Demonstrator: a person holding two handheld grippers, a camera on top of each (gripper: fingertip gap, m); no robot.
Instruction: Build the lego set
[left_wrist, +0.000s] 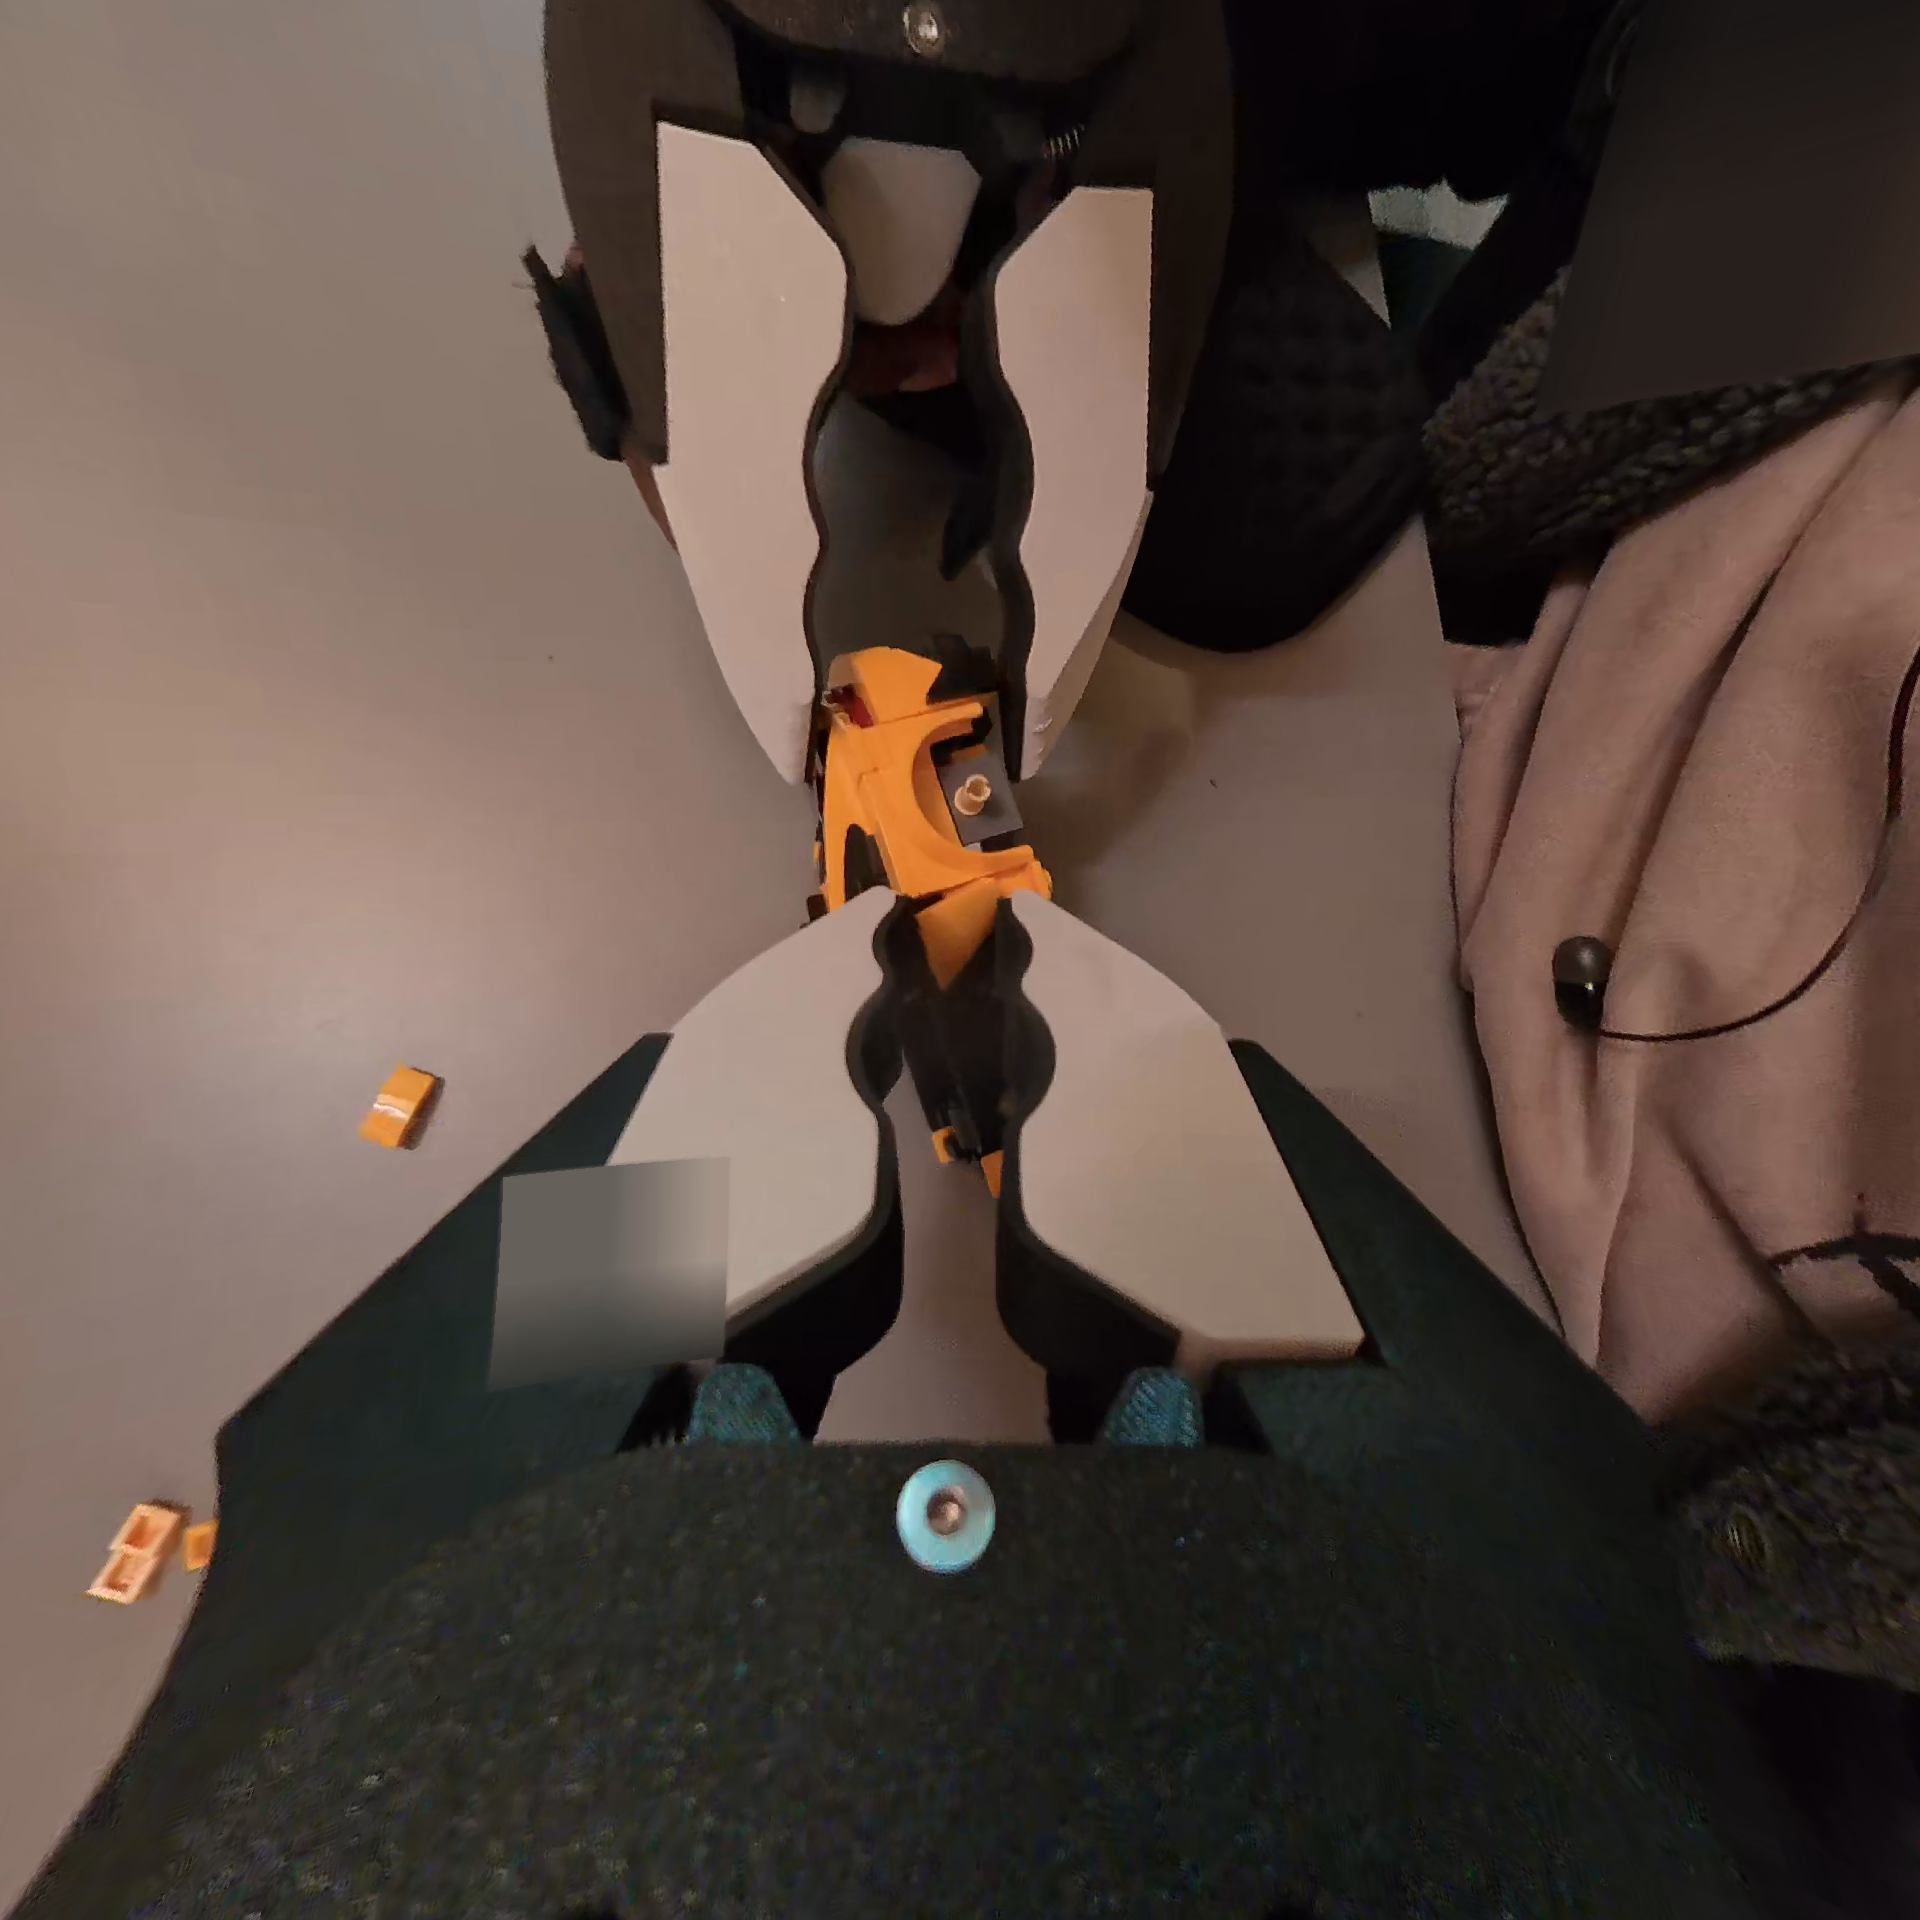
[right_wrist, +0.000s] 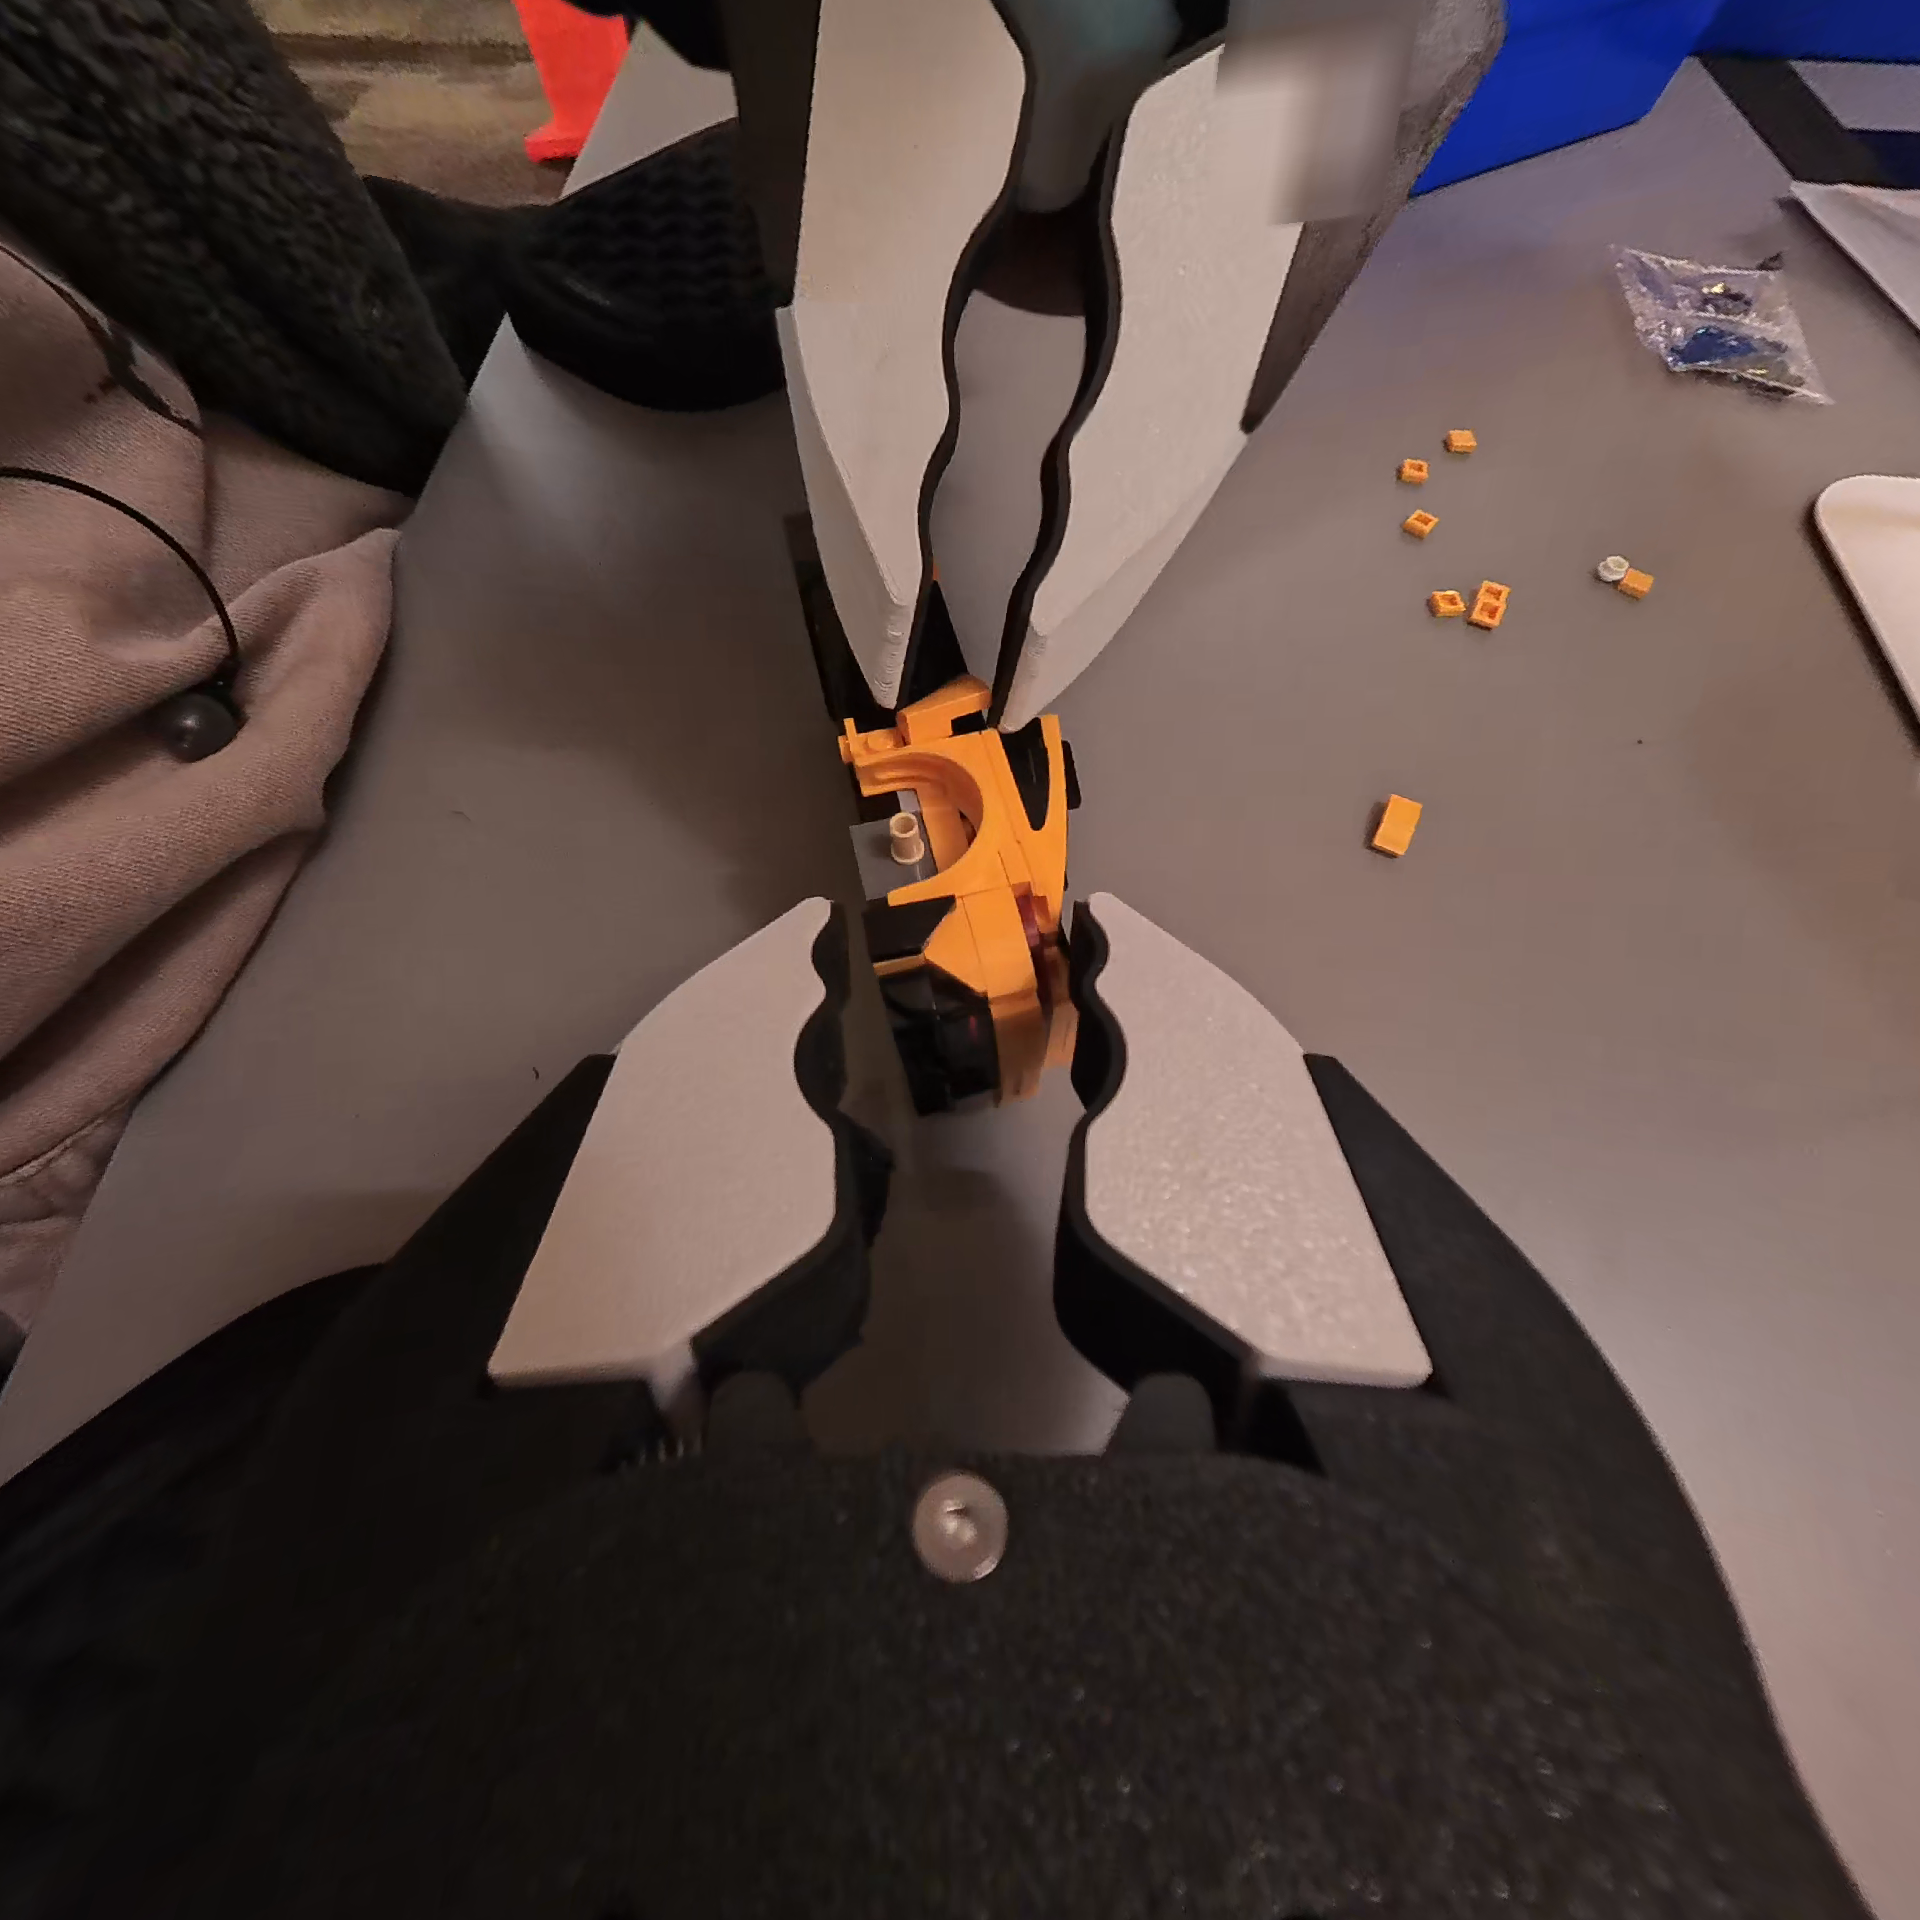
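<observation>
An orange and black toy brick car model (left_wrist: 894, 790) is held just above the grey table (left_wrist: 260, 623), between both grippers. My left gripper (left_wrist: 948, 909) is shut on one narrow end of it. The right wrist view shows the left gripper (right_wrist: 951, 701) from the front, with both tips pinching that orange end. My right gripper (right_wrist: 961, 914) is shut on the wider opposite end of the model (right_wrist: 997, 831), with its pads against the black side and the orange side. The right gripper also shows in the left wrist view (left_wrist: 914, 758), facing my left one. A tan peg on a grey plate sticks out of the model's side.
Loose orange bricks lie on the table (left_wrist: 400, 1107) (right_wrist: 1395, 826), with several more farther off (right_wrist: 1465, 603). A clear bag of parts (right_wrist: 1714, 322) and a white tray edge (right_wrist: 1870, 561) are at the right. A beige garment (right_wrist: 156, 779) and dark fleece lie beside the grippers. Left and right tips are no more than a few centimetres apart.
</observation>
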